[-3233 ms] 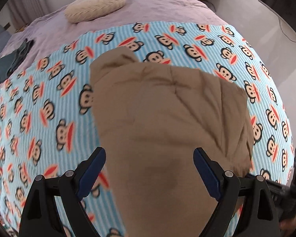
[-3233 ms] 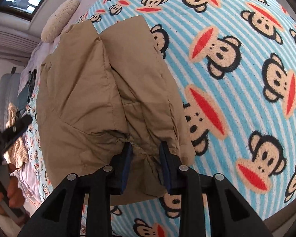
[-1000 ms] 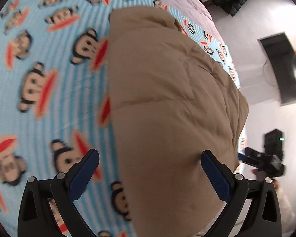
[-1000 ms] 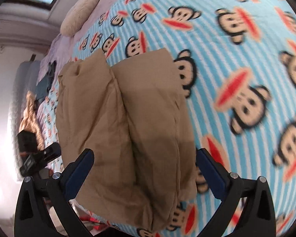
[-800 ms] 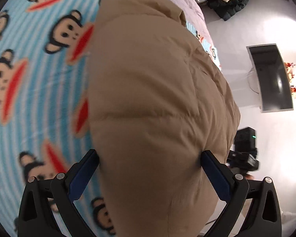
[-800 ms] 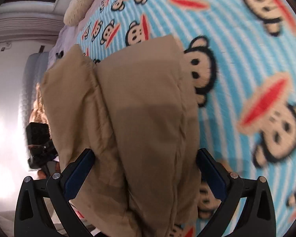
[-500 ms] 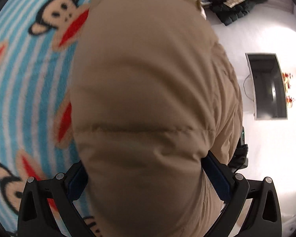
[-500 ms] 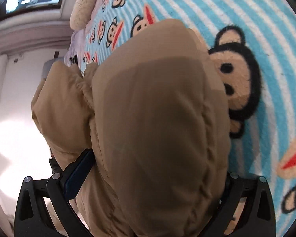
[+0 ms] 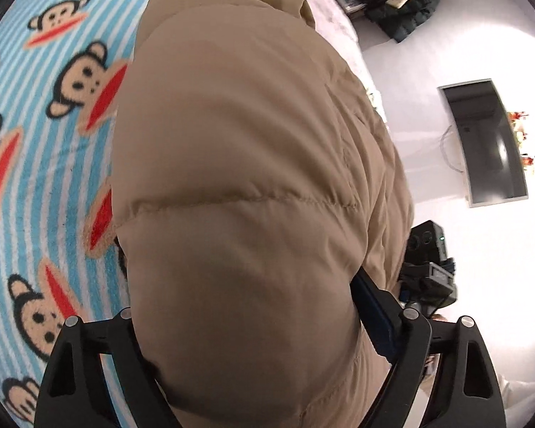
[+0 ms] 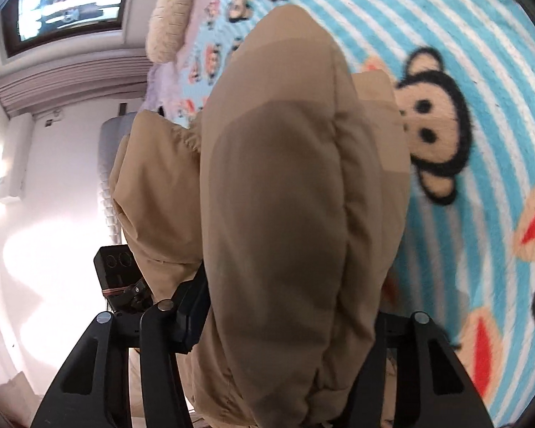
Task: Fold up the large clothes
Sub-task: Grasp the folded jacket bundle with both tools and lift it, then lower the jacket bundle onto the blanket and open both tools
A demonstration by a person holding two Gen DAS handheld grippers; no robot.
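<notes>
**Inspection: both grippers closing on the near end of the folded jacket**

Your work piece is a tan padded jacket (image 9: 239, 185), already doubled into a thick, puffy bundle. It lies on the bed, on the monkey-print blanket (image 9: 35, 164), with one end reaching the bed edge nearest you and the rest running away across the blanket toward the round cream cushion (image 10: 169, 18) at the far end.

Left gripper (image 9: 246, 324): its jaws have just been closing and now straddle one side of the bundle's near end. The padding fills the gap; the blue pad on one side sits against the fabric, while the other pad is hidden behind the bulge. I judge this a wide grip on the jacket.

Right gripper (image 10: 289, 317): its jaws have just been closing further and stand at about half width, squeezing the other side of the same end. The fabric bulges out above them, so this grip looks firm.

Step in hand, in my judgement: you are seizing the near end with both grippers, ready for another fold.

The next move calls for lifting both sides together and level, then carrying the near end over toward the far end. The filling is springy and slick; a shallow bite may slip, and uneven lifting may spill the layers already folded. The jacket also overhangs the bed edge, so keep it from sliding off.
</notes>
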